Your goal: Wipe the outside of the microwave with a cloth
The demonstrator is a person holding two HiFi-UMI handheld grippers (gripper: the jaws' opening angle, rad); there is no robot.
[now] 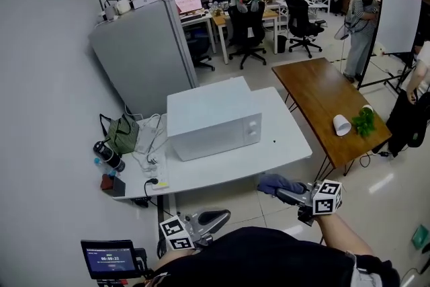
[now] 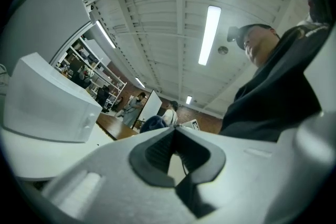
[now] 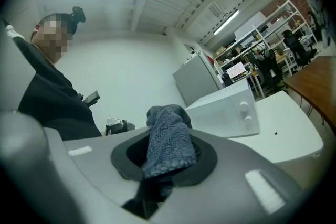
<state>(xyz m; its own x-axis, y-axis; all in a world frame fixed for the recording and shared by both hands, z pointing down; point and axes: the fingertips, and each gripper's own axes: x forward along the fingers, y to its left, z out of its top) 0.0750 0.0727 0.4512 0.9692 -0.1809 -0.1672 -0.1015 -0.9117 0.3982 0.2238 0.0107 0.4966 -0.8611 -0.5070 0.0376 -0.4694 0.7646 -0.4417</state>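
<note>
Right hand-held gripper (image 1: 287,194) clamps the cloth (image 1: 273,183) between its jaws — left hand-held gripper (image 1: 216,217) closed, empty.

the cloth (image 3: 169,136) is rough blue terry (looped pile); the microwave (image 1: 211,119) looks smooth matt white, the desk (image 1: 282,138) smooth too.

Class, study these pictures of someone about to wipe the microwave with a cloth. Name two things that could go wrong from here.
1. The cloth sits bunched in the right gripper, so its bare fingers might scrape the microwave.
2. Wiping its left side could snag the cables lying on the table beside it.
</note>
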